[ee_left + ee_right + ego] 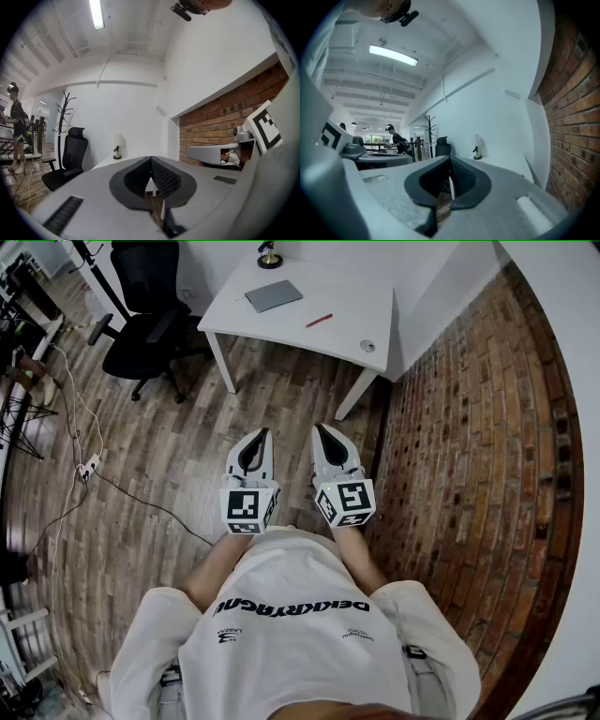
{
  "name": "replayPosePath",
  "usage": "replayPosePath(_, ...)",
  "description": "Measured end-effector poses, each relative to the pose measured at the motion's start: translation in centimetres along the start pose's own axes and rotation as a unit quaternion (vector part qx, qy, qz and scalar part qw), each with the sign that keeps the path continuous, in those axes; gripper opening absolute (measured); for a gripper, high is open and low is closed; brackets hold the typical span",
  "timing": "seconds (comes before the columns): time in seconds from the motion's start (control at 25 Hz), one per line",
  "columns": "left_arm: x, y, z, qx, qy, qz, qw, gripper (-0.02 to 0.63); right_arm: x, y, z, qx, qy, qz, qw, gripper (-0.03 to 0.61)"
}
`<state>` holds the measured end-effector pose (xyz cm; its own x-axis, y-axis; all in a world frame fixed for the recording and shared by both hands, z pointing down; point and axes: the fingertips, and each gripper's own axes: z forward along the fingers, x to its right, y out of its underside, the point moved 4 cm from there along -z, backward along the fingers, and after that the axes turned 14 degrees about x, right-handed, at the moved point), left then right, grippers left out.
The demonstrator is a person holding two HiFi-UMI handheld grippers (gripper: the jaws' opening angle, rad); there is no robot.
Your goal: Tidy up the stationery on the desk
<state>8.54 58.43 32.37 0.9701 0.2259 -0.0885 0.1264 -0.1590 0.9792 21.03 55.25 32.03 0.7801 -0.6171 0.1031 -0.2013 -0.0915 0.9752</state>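
Observation:
A white desk stands ahead in the head view, well beyond both grippers. On it lie a grey notebook, a red pen and a small round grey object. A small dark figurine stands at the desk's far edge. My left gripper and right gripper are held side by side over the wooden floor, pointing at the desk. Both are shut with nothing between the jaws. The left gripper view shows the shut left gripper and the figurine far off.
A black office chair stands left of the desk. A brick wall runs along the right. Cables and a power strip lie on the floor at left. A coat rack and a person are far off.

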Motion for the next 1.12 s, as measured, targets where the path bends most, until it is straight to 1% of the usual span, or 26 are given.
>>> replayPosePath(0.24,1.3,0.5,1.2,-0.001,0.001,0.006,1.0000,-0.003,2.1,-0.2,-0.2,0.008,0.003,0.009,1.000,-0.002)
replayPosePath(0.48,3.0,1.7,2.2,-0.008,-0.003,0.022,0.9997,-0.003,4.6,1.3,-0.2,-0.005,0.015,0.033,0.999,-0.002)
replayPosePath(0.64,2.6,2.1,2.7,-0.014,-0.002,0.029,0.9995,-0.003,5.4,1.3,0.9,-0.002,0.025,0.034,0.999,-0.002)
replayPosePath(0.76,1.5,3.3,3.5,-0.014,-0.009,0.031,0.9994,-0.003,5.7,2.2,2.1,-0.003,0.022,0.032,0.999,-0.002)
replayPosePath(0.92,-1.1,5.1,5.8,-0.030,-0.012,0.013,0.9994,-0.003,6.2,4.4,5.3,-0.015,0.023,0.030,0.999,0.000)
replayPosePath(1.04,-4.0,5.8,8.8,-0.021,-0.012,0.015,0.9996,-0.003,6.9,5.9,9.1,-0.019,0.026,0.029,0.999,0.000)
replayPosePath(1.12,-6.3,6.8,11.9,-0.013,-0.009,0.022,0.9996,-0.003,7.9,6.9,12.5,-0.019,0.025,0.024,0.999,0.000)
